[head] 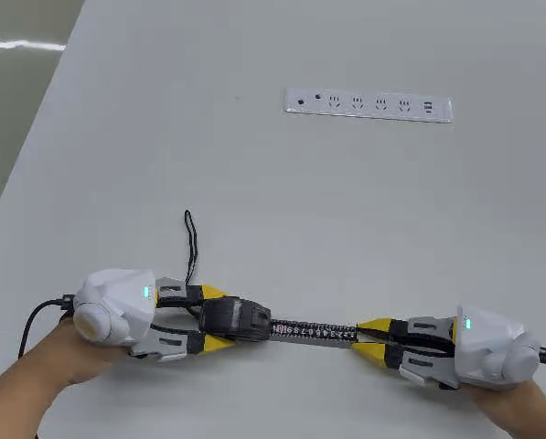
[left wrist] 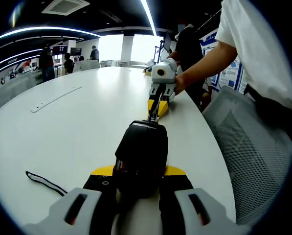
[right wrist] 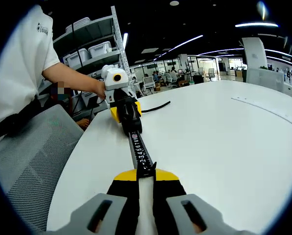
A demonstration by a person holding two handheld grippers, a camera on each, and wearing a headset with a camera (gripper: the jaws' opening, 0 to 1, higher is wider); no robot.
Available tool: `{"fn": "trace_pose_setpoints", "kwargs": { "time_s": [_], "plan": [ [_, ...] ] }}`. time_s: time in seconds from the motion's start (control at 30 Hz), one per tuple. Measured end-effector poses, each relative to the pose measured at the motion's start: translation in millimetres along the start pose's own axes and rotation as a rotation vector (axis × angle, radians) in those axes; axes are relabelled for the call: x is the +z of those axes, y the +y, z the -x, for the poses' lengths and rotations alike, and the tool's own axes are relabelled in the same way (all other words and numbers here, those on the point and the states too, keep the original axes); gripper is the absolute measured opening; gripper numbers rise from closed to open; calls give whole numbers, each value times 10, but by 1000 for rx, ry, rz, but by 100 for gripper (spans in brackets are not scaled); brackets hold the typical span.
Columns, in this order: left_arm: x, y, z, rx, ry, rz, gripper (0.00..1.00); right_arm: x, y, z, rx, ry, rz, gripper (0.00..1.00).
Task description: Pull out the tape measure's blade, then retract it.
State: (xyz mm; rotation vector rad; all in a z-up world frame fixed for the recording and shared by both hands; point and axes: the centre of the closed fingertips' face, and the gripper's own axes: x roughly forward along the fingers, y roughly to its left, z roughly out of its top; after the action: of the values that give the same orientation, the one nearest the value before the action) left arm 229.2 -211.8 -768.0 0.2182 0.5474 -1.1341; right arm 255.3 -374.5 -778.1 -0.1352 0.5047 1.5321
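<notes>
While the left gripper (head: 214, 318) clamped the tape measure (head: 238, 318) steady near the table's (head: 254, 183) front edge, the right gripper (head: 368, 335) pinched the end of its blade (head: 314, 329) to draw it out.

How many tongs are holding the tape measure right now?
2. The left tongs clamp the case; the right tongs pinch the end of the pulled-out blade.

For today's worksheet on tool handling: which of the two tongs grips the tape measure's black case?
The left tongs, clamped around the case; the right tongs pinch only the end of the drawn-out blade.
</notes>
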Motion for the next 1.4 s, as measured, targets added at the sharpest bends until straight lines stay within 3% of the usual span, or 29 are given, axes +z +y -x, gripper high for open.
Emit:
{"fn": "trace_pose_setpoints", "kwargs": {
  "time_s": [0.93, 0.97, 1.0, 1.03, 1.4],
  "plan": [
    [-12, -6, -3, -6, 10, 3, 29, -105, -93, 312, -41, -12, -41, 5],
    [-12, -9, 0, -6, 12, 2, 29, -42, -13, 339, 4, -46, -53, 0],
    [-9, -5, 4, -4, 11, 10, 29, -66, -42, 373, -32, -24, -7, 0],
    [-5, -7, 4, -4, 10, 4, 29, -92, -12, 402, -33, -17, -43, 0],
    [-2, -13, 15, -2, 9, 5, 29, -122, -66, 365, -33, -20, -50, 0]
  ]
}}
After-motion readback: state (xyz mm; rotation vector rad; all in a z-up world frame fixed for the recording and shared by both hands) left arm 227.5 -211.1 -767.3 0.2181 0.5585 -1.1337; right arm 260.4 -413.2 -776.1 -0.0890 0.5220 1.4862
